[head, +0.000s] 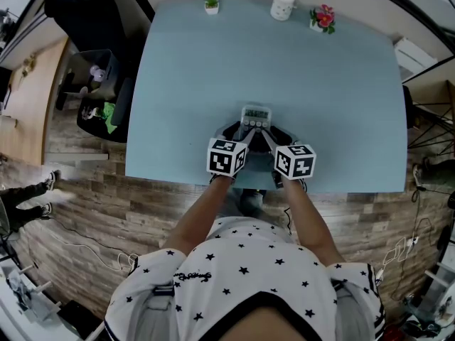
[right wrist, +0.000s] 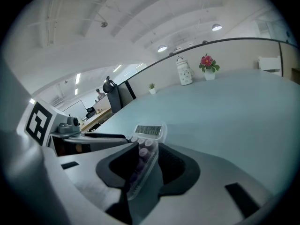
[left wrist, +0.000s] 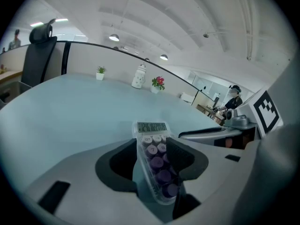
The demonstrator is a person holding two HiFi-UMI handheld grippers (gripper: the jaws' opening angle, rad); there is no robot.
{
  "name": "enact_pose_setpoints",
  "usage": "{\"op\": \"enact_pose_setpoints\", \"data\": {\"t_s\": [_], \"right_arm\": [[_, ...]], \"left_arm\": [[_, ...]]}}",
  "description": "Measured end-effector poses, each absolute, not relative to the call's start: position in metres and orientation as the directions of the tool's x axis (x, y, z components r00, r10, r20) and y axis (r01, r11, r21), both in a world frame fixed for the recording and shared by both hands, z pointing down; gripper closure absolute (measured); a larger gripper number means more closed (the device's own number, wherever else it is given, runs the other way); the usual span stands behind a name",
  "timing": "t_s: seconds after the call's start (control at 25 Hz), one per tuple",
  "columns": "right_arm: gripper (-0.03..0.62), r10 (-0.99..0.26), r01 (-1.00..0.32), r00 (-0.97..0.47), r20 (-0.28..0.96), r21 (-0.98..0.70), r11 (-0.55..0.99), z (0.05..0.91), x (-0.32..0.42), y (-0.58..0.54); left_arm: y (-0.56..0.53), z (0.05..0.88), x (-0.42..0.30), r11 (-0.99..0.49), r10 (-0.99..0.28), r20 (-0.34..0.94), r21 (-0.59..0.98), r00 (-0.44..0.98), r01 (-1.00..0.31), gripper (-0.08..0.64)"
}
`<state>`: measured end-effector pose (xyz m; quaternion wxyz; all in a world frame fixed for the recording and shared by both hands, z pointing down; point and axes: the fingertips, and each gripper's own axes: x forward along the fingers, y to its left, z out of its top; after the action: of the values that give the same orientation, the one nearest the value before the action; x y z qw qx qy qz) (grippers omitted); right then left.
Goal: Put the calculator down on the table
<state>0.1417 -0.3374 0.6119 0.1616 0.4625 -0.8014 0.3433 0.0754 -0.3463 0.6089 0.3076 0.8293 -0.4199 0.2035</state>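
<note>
A small clear calculator (head: 255,114) with purple keys and a grey display sits over the near middle of the pale blue table (head: 306,69), between my two grippers. My left gripper (head: 247,131) comes in from the left and is shut on its lower part. In the left gripper view, the calculator (left wrist: 152,127) stands tilted between the pads of the left gripper (left wrist: 154,161). My right gripper (head: 265,131) meets it from the right. In the right gripper view, the calculator (right wrist: 148,131) lies edge-on inside the right gripper (right wrist: 143,168), whose jaws are wide. I cannot tell whether the calculator touches the table.
At the table's far edge stand a small green plant (head: 211,4), a white jar (head: 284,3) and a pot of red flowers (head: 323,18). A black office chair (head: 89,13) stands off the far left corner. The table's near edge (head: 213,182) runs just behind the grippers.
</note>
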Motion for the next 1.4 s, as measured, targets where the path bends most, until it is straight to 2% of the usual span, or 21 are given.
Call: {"op": "enact_pose_setpoints", "data": {"t_s": [0.36,0.64,0.84,1.16,1.4], "right_arm": [[0.494,-0.712,-0.842,-0.514,0.478,-0.439,0.313,0.580,0.159,-0.335],[0.547,-0.780,-0.823,-0.517,0.354,-0.455,0.339,0.536,0.166,-0.333],[0.591,-0.820,-0.821,-0.510,0.259,-0.432,0.374,0.499,0.170,-0.331],[0.594,-0.856,-0.812,-0.505,0.114,-0.398,0.427,0.437,0.170,-0.325],[0.594,-0.867,-0.818,-0.496,0.050,-0.360,0.448,0.409,0.169,-0.314]], "left_arm": [[-0.341,0.585,0.057,-0.437,-0.636,0.500,0.396,0.588,-0.808,0.365],[-0.339,0.541,0.044,-0.452,-0.705,0.409,0.370,0.579,-0.812,0.502],[-0.335,0.507,0.042,-0.497,-0.721,0.347,0.344,0.600,-0.797,0.512],[-0.324,0.444,0.062,-0.623,-0.708,0.252,0.216,0.660,-0.752,0.514],[-0.316,0.418,0.059,-0.647,-0.710,0.212,0.182,0.672,-0.741,0.514]]}}
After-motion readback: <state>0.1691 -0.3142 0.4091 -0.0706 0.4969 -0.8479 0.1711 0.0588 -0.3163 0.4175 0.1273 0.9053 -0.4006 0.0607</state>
